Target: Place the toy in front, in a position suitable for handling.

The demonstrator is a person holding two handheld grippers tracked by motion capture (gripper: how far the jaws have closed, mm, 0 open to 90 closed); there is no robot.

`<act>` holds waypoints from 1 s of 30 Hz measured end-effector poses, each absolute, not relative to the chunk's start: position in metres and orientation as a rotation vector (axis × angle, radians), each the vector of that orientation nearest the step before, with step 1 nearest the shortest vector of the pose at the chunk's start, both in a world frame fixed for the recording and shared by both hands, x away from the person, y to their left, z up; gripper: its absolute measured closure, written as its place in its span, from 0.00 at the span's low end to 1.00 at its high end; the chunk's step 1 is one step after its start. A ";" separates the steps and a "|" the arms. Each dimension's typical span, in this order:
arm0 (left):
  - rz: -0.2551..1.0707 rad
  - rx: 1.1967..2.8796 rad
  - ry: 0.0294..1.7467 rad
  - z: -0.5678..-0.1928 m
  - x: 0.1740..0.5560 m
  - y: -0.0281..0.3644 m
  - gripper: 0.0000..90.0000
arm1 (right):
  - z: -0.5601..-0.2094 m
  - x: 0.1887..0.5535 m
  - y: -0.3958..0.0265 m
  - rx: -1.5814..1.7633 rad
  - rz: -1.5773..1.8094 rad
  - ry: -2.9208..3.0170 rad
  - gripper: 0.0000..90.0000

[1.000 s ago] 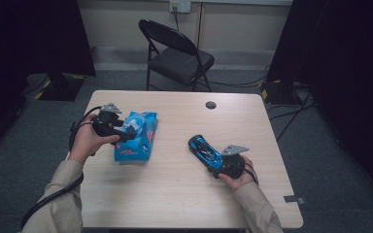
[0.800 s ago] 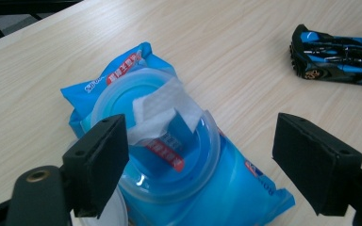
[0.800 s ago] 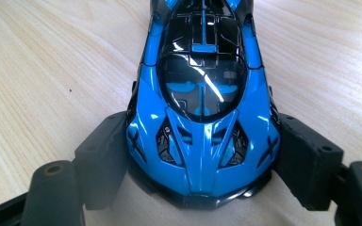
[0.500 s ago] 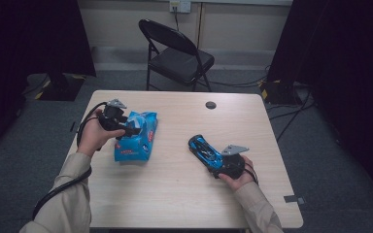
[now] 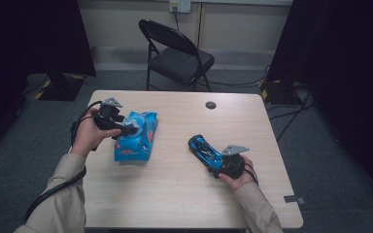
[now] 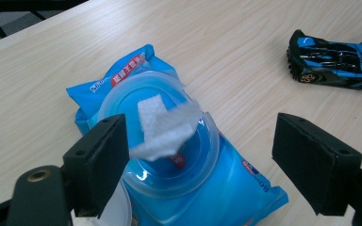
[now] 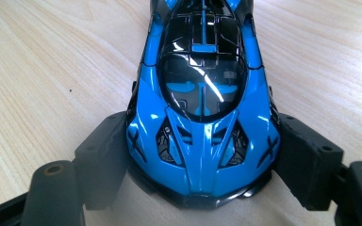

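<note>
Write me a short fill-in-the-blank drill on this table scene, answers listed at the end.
1. The right gripper is closed on the sides of a blue toy ____.
2. A white wipe sticks up from the open lid of the blue ____ pack.
3. The left gripper hangs over that pack with its jaws ____.
4. Beyond the wooden table stands a black folding ____.

Missing words: car; wet-wipes; open; chair

Blk folding chair (image 5: 177, 56) behind wood table (image 5: 184, 204), wall outlet (image 5: 180, 6) above.
</note>
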State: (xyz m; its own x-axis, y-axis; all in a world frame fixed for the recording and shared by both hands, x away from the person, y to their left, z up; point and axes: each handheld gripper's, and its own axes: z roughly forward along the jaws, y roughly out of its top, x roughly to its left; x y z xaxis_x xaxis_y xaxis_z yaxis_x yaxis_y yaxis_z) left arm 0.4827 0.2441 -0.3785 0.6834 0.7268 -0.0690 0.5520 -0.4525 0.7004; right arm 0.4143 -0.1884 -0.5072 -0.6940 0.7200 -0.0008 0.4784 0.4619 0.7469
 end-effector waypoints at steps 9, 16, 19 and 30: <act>0.304 2.162 0.990 -0.381 0.493 0.238 0.21 | -0.507 0.414 -0.188 1.019 1.076 2.399 0.28; 0.280 2.161 1.013 -0.389 0.499 0.232 0.34 | -0.507 0.414 -0.188 1.020 1.076 2.399 0.28; 0.290 2.173 1.024 -0.391 0.502 0.231 0.42 | -0.507 0.414 -0.188 1.020 1.076 2.399 0.28; 0.276 2.185 1.084 -0.392 0.502 0.231 0.82 | -0.507 0.414 -0.188 1.020 1.076 2.399 0.28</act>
